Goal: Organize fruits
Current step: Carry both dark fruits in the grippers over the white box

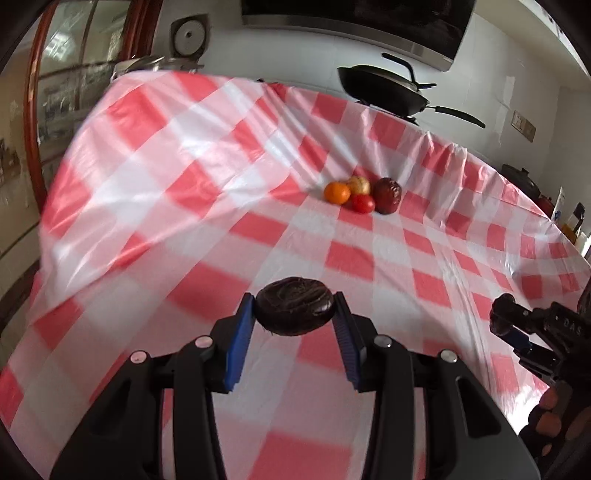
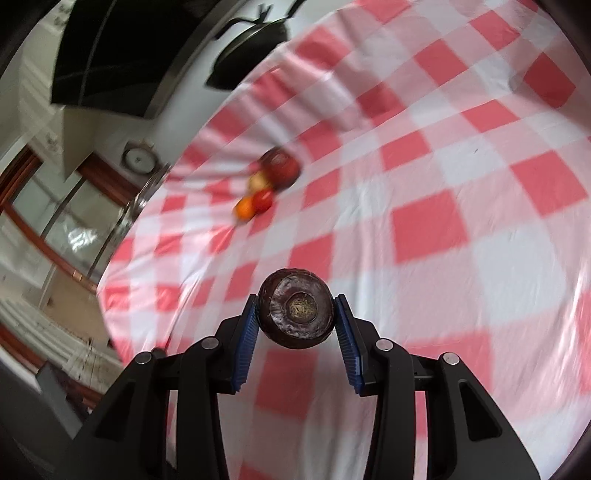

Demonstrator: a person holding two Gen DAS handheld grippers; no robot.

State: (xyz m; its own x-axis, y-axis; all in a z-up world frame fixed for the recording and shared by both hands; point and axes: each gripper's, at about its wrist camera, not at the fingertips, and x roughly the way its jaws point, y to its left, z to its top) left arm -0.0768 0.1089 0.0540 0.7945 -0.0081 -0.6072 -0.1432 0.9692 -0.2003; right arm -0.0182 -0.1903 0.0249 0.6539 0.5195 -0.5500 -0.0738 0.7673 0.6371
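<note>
My left gripper [image 1: 294, 309] is shut on a dark purple-brown round fruit [image 1: 294, 306] and holds it above the red-and-white checked tablecloth [image 1: 184, 184]. My right gripper [image 2: 295, 314] is shut on a second dark purple fruit [image 2: 295, 312], its stem scar facing the camera. A cluster of fruits sits mid-table: an orange [image 1: 337, 192], a pale yellow fruit [image 1: 359, 184], a red tomato-like fruit [image 1: 363, 203] and a dark red fruit [image 1: 386, 195]. The cluster shows blurred in the right wrist view [image 2: 266, 184]. The right gripper also shows at the left wrist view's right edge [image 1: 517, 325].
A black wok [image 1: 384, 90] stands on a stove behind the table's far edge, below a range hood [image 1: 369, 22]. A metal pot lid [image 1: 147, 64] sits at the far left corner. A window with a wooden frame [image 1: 33, 110] is at the left.
</note>
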